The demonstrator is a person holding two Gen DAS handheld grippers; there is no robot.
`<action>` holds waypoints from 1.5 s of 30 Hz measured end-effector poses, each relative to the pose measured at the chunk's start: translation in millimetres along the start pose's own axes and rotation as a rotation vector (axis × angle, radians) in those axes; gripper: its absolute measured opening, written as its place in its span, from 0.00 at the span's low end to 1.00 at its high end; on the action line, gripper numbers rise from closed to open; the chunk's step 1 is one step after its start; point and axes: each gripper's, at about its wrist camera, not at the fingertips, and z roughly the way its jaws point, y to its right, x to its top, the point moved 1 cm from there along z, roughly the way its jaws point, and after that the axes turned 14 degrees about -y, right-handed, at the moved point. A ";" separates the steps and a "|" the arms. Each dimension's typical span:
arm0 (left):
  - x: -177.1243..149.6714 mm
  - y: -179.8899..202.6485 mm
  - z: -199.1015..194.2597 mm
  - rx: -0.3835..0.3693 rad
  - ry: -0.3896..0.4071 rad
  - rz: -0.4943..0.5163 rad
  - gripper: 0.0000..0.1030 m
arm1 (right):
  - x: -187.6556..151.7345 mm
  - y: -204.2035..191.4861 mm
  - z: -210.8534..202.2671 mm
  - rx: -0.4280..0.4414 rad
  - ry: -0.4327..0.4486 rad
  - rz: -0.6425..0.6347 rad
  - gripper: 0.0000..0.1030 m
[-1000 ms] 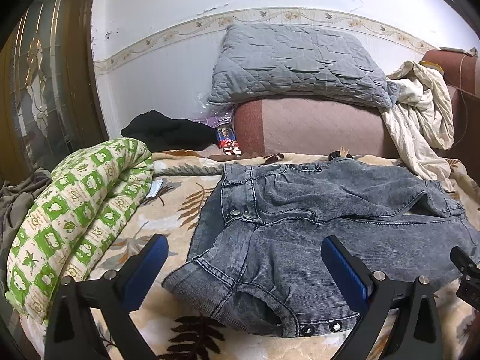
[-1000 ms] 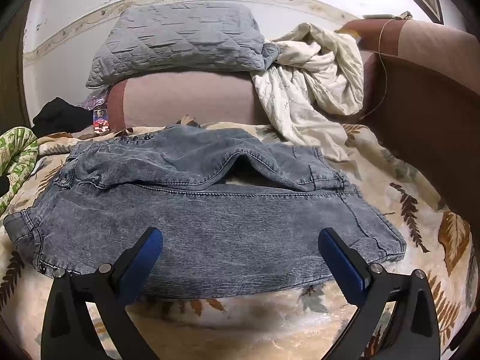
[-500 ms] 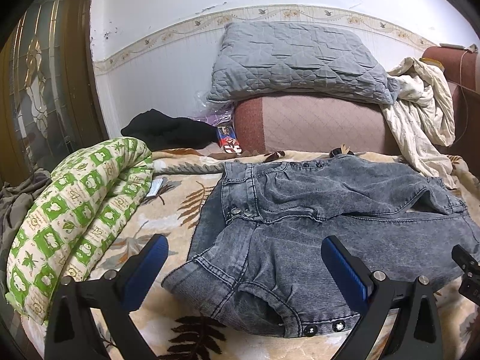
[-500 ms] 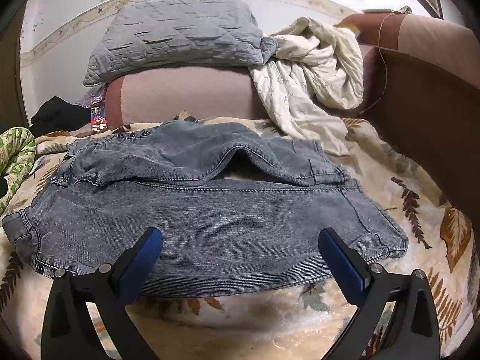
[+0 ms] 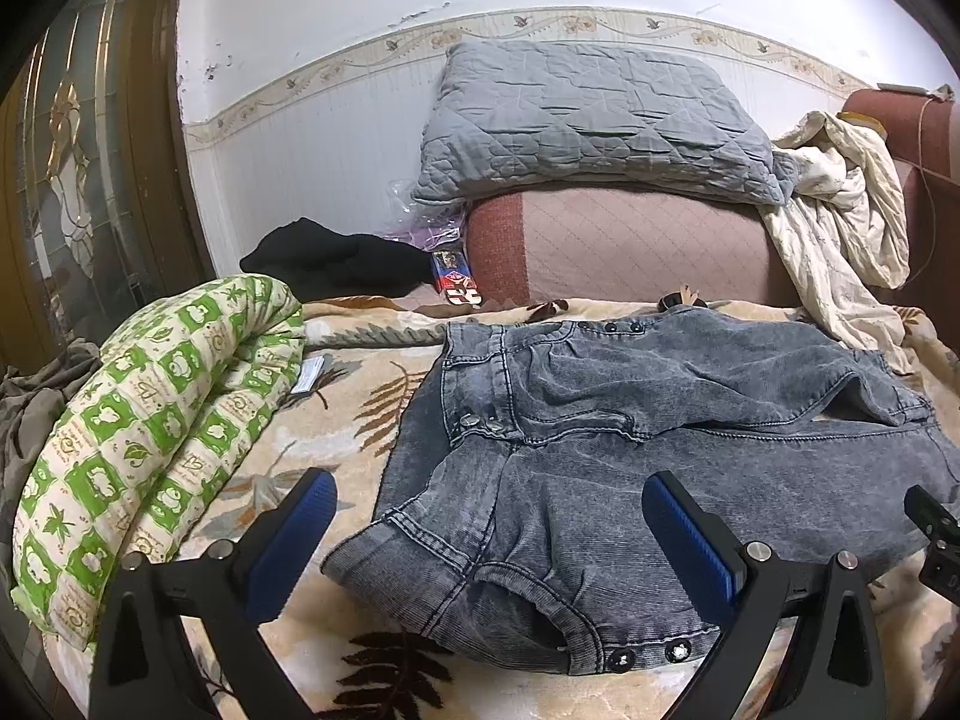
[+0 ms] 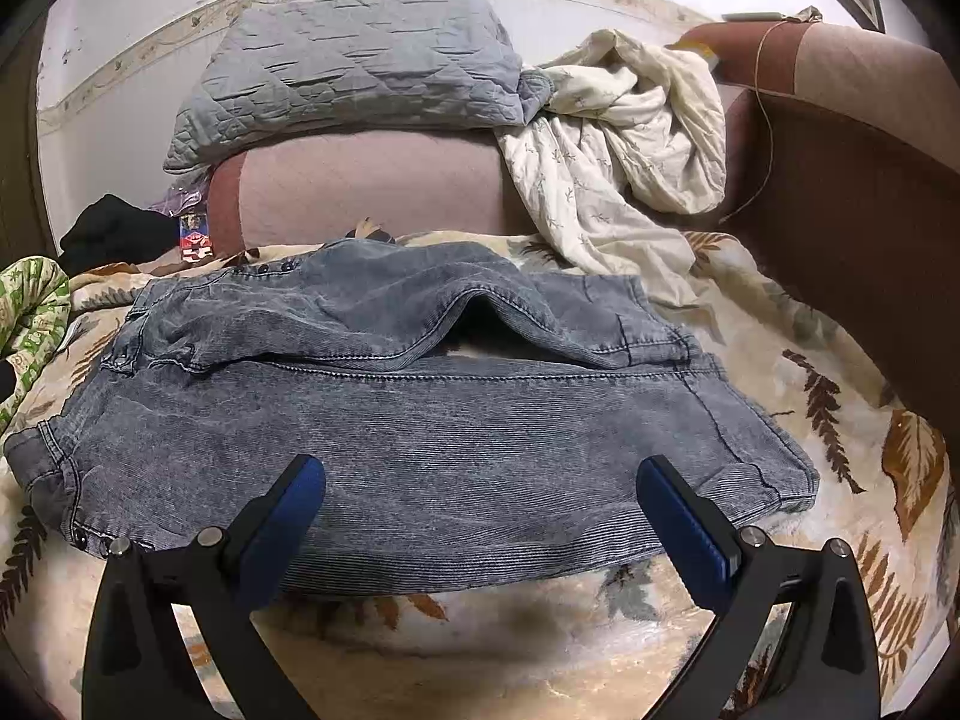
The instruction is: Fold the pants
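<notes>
Grey washed pants on a beige leaf-patterned blanket.

Home bedrm: bed w/ pillow, quilt, blanket.

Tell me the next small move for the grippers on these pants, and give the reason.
Probably lower both onto the near edge of the pants and pinch it. The left gripper and right gripper hover open and empty, and the pants lie folded lengthwise, waistband left, hems right.
</notes>
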 end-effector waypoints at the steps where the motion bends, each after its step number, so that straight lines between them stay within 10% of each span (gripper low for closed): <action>1: -0.4 0.3 0.0 0.001 0.000 0.001 1.00 | 0.1 0.1 0.1 0.000 -0.001 -0.001 1.00; 35: -8.7 13.9 32.2 0.004 -0.107 0.083 1.00 | 1.6 5.0 1.5 0.023 -0.026 0.009 1.00; 45: 22.7 -41.1 53.5 0.066 -0.112 -0.035 1.00 | 28.4 30.9 -1.1 0.078 -0.034 0.047 1.00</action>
